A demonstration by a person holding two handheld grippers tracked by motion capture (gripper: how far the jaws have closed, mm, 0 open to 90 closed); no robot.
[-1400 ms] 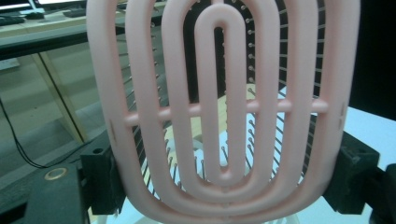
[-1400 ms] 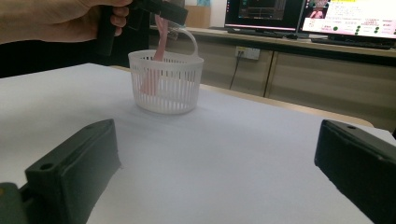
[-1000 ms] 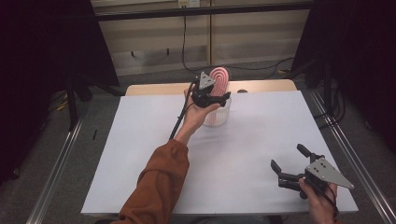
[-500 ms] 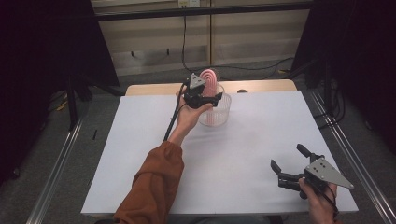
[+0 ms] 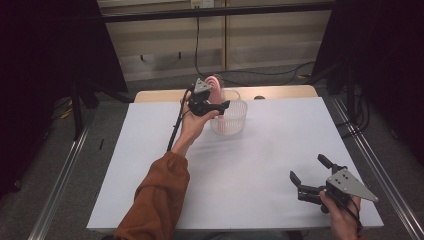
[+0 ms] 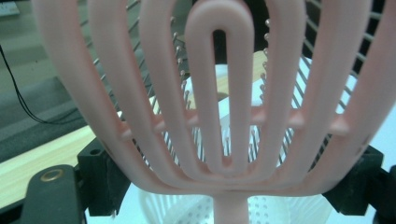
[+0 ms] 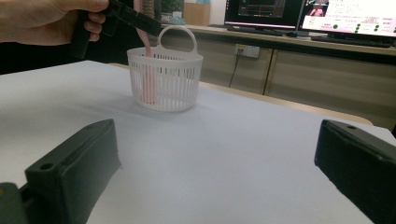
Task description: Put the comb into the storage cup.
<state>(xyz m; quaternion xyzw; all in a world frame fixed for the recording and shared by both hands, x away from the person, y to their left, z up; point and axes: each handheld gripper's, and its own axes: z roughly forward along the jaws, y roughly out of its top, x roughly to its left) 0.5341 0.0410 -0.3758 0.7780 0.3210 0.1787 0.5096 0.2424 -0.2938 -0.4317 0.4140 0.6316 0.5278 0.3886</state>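
The room around the rig was dim: pale cabinet fronts with trailing cables stood beyond the left hand-held gripper, and lit monitors sat on a bench far past the right hand-held gripper. The counter, a broad white sheet over a wooden top, lay under both. Near its far edge, directly below the left hand-held gripper, stood a white slotted basket with a loop handle, well away from the right hand-held gripper, which rested near the counter's near right corner.

In the basket stood a pink vented hairbrush, handle down and head up, rising just past the left hand-held gripper. In the left gripper view the brush's looped ribs sat right between the black jaws; these had just been opening, stood a little apart, and whether they still pressed the brush could not be told. The right hand-held gripper's jaws stood wide apart with nothing between them.

Against the picture a second before, the left hand, brush and basket lay further left on the counter, while the right hand had kept its place.
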